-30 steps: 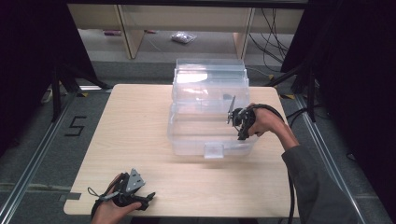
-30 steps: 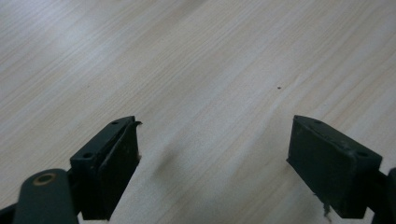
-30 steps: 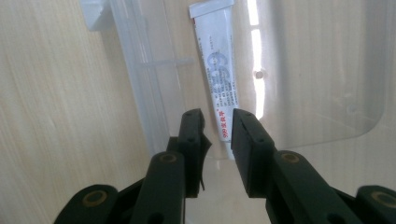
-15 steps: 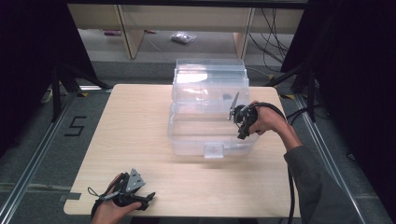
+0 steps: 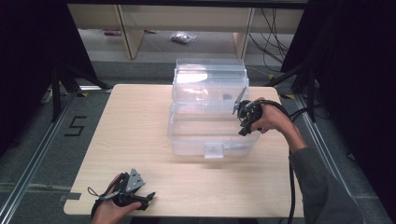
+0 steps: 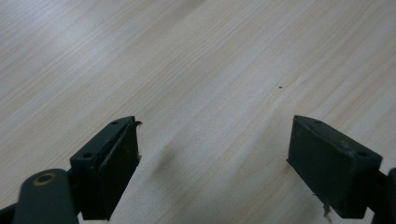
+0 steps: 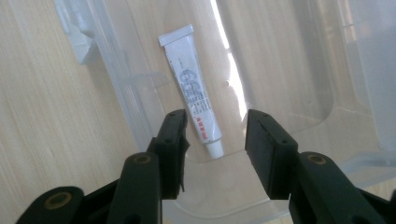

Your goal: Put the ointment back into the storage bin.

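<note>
High view: right gripper hangs over the right rim of the clear plastic storage box on the wooden table. Left gripper rests at the near left corner, well apart from the box.

Left gripper view: jaws spread wide over bare tabletop, holding nothing.

Right gripper view: jaws have just been opening and now stand partly apart above a small white tube lying flat on the box floor, cap end nearest, not pinched. Best to lift straight up. The box wall stands close alongside and could catch a jaw.
</note>
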The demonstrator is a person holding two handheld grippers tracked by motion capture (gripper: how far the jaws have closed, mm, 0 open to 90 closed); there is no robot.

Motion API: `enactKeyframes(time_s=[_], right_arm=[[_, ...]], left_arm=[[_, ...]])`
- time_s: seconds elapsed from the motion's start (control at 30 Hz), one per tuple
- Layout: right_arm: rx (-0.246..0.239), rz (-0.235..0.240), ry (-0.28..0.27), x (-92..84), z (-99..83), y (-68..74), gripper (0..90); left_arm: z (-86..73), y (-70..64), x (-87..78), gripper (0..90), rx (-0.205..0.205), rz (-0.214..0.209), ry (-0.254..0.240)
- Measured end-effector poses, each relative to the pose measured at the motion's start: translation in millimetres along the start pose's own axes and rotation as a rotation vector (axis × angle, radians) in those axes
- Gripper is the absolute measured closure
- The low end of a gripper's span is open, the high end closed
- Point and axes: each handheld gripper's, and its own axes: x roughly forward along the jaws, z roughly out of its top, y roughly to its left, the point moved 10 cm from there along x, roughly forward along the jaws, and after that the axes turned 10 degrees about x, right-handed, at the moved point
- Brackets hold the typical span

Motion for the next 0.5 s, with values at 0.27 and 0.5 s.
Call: enactKeyframes(time_s=[0.27,0.5], right_arm=[[0.032,0.01,-0.039,-7.9,-0.4,2.9,55.2],[0.053,0.007,-0.075,-17.3,-1.6,3.9,51.4]], left_arm=[[-0.3,-0.3,0.5,16.0,-0.007,-0.002,0.001],[-0.6,0.3,-0.6,16.0,0.001,-0.008,0.003]])
